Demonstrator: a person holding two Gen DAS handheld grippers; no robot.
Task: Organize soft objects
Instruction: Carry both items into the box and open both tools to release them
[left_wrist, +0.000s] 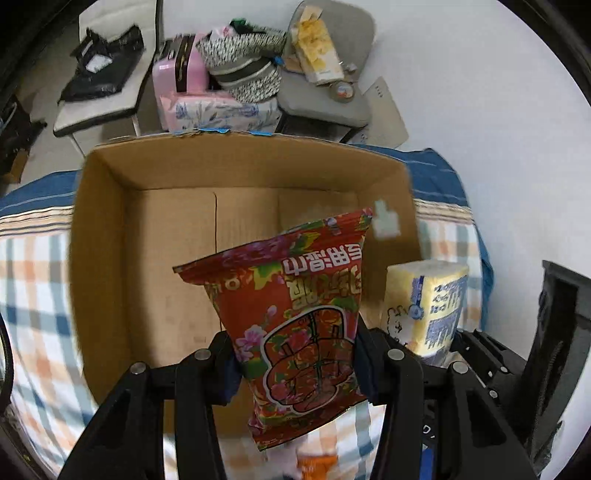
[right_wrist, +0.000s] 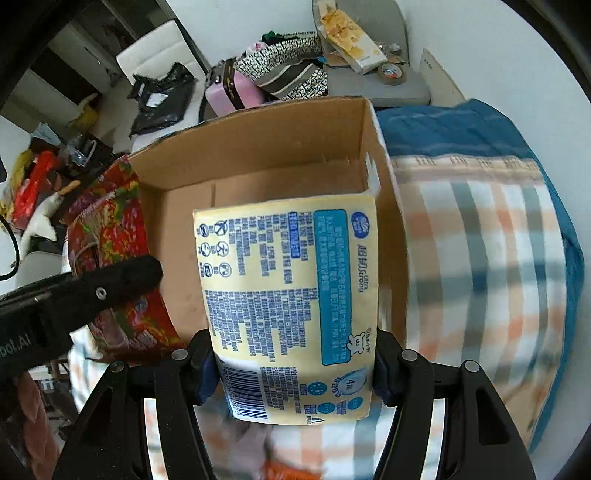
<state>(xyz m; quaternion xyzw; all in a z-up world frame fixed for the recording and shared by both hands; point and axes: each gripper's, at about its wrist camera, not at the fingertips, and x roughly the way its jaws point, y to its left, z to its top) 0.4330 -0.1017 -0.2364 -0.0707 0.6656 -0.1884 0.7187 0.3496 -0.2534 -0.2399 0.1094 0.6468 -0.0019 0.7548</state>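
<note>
My left gripper (left_wrist: 295, 365) is shut on a red floral wet-wipe pack (left_wrist: 291, 317) and holds it above the near edge of an open cardboard box (left_wrist: 107, 236). My right gripper (right_wrist: 291, 365) is shut on a yellow tissue pack (right_wrist: 291, 302) with blue print, held over the near right part of the same box (right_wrist: 258, 147). In the left wrist view the yellow pack (left_wrist: 424, 302) and the right gripper's body show at the right. In the right wrist view the red pack (right_wrist: 110, 258) and a left finger (right_wrist: 110, 284) show at the left. The box looks bare inside.
The box sits on a bed with a plaid sheet (right_wrist: 480, 258) and a blue blanket (right_wrist: 461, 129). Behind it stand a pink suitcase (left_wrist: 181, 70), patterned bags (left_wrist: 243, 66) and chairs (left_wrist: 332, 99) with clutter. An orange item (left_wrist: 317, 461) lies on the bed below the grippers.
</note>
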